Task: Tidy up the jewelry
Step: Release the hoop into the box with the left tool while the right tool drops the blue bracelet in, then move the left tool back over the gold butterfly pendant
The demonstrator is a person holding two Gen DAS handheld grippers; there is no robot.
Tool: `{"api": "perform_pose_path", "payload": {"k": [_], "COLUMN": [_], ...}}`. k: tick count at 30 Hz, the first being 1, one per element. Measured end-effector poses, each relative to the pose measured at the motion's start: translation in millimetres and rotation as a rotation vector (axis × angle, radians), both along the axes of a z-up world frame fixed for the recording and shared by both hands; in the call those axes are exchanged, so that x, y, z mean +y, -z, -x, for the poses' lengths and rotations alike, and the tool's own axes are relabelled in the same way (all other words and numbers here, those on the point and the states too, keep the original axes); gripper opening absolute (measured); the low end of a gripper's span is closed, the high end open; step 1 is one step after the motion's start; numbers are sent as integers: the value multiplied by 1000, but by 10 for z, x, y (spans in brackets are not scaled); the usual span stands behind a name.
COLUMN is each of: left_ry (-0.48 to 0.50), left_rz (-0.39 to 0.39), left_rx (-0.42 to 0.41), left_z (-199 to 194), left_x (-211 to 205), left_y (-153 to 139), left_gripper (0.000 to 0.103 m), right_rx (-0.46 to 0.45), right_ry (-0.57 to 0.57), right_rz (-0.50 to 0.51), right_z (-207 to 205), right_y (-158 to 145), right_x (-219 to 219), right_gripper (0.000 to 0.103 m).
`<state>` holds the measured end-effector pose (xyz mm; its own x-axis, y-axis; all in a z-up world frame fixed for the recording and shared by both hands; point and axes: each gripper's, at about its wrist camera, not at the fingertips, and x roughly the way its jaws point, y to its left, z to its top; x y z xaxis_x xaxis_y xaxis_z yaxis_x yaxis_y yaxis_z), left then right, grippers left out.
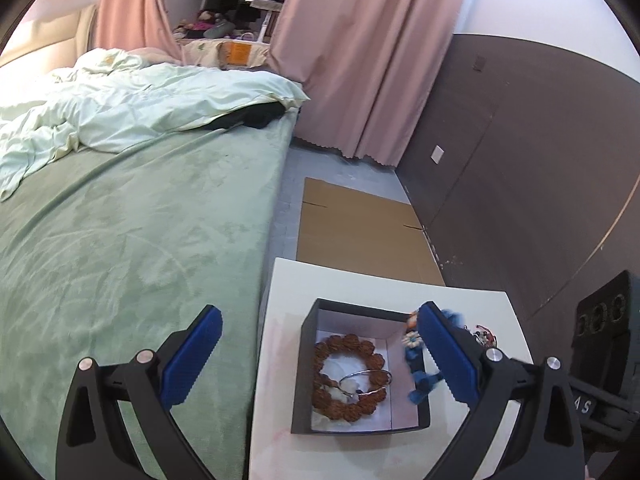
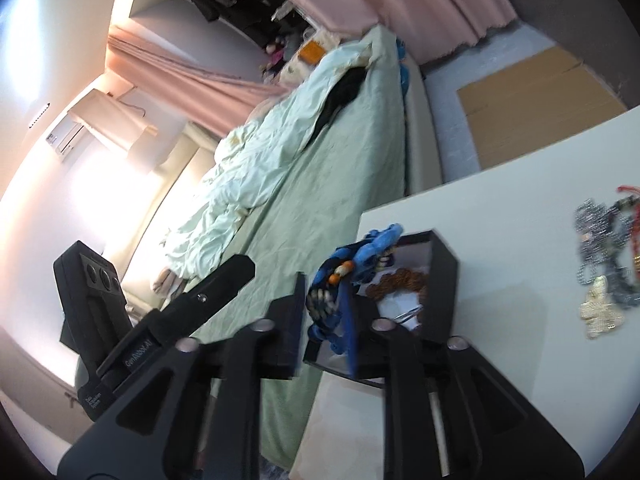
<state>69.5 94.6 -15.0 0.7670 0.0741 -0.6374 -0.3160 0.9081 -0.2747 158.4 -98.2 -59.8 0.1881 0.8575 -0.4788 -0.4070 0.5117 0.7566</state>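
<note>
A black open box (image 1: 308,364) stands on the white table (image 1: 288,288). It holds a brown beaded bracelet (image 1: 356,350) and a silver bangle (image 1: 366,380). My left gripper (image 1: 320,358) is open and empty, hovering over the box. A blue beaded piece of jewelry (image 1: 420,380) hangs at the box's right edge. In the right wrist view my right gripper (image 2: 324,308) is shut on this blue jewelry (image 2: 360,256), holding it over the black box (image 2: 444,276). More jewelry lies in a loose pile (image 2: 608,240) on the table (image 2: 500,208) to the right.
A bed with a green sheet (image 1: 132,240) lies directly left of the table. Flattened cardboard (image 1: 360,232) lies on the floor beyond the table. A dark wall panel (image 1: 520,160) and pink curtains (image 1: 360,60) stand behind. The other gripper's body (image 2: 92,300) shows at the left.
</note>
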Motion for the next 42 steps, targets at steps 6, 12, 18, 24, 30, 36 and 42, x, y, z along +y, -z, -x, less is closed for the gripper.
{"api": "perform_pose_path", "payload": {"k": [6,12,18,24,30,36,42], "left_ry": [2,25,61,113,166,222,263], "left_rz": [9,3,-12,-24,-7,-49,-111], "left_rx": [7,13,25,36,51,49,35], "left_z": [26,30,28,18,-22,-57,-111], "left_x": [-12,-147,-312,-538,-793,-1102,-1419], "left_y": [-2,-4,19,58,122,161,191], "left_gripper": [95,95,95,95,95,95,95], "right_rx": [7,-5,-34,-59,-32,-15,-12], "right_ry": [68,120,176,243,314,395,431], "right_rz": [-13,5,91,170,220,219,295], "right_z": [3,53,134,210,195,188,151], "right_y": [-33,-124,-210,-282,-220,-225,-251], "right_x": [-247,-534,-765,-1051,-1343,-1656,-1867], "right_gripper": [83,85,90,99,99,99,98]}}
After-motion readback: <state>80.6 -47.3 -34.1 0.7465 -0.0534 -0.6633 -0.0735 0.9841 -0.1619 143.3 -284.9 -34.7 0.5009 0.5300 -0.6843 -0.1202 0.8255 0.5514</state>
